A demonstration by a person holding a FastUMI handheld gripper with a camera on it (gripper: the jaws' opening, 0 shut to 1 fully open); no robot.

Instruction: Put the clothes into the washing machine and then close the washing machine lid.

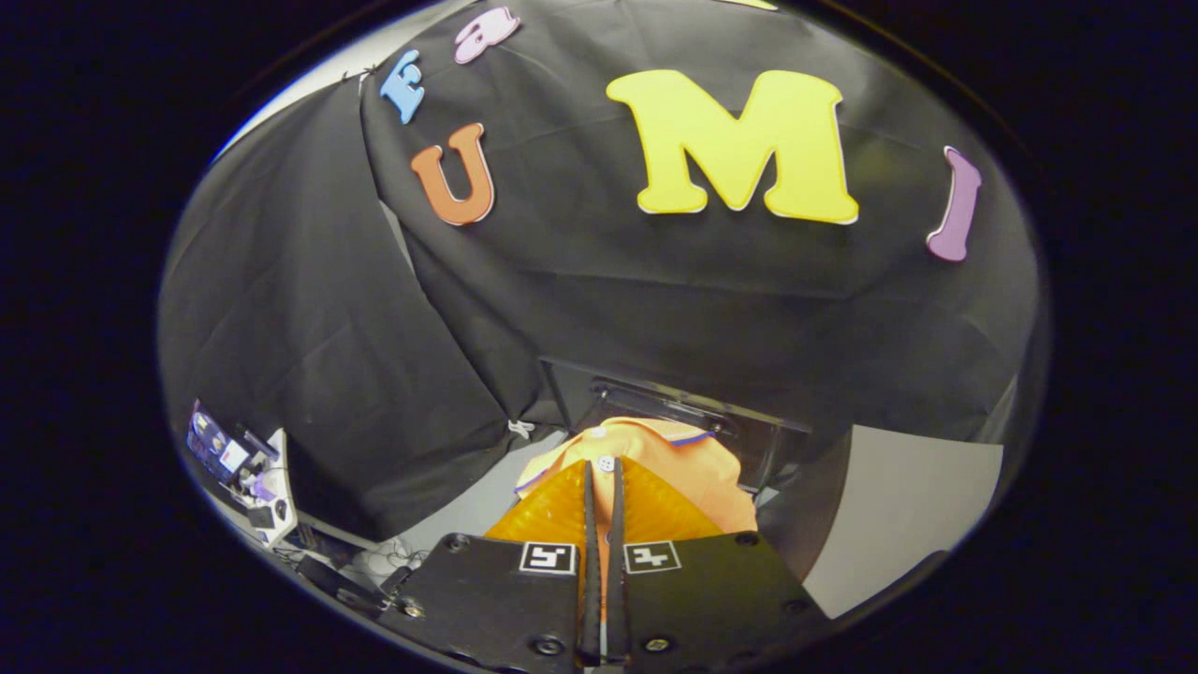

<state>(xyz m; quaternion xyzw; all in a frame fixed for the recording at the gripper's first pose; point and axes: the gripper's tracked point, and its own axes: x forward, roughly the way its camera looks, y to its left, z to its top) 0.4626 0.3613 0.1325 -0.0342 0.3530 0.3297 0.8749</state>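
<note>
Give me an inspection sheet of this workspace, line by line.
Surface: grey floor beyond the fingers.
Job's things: orange garment pinched between the fingers; dark washing machine just beyond it, lid state unclear.
Clutter: small equipment stand off to one side.
Grippers: gripper shut on the garment.
Cables: dark cables on the floor near the stand.
Surroundings: black cloth wall behind everything.
</note>
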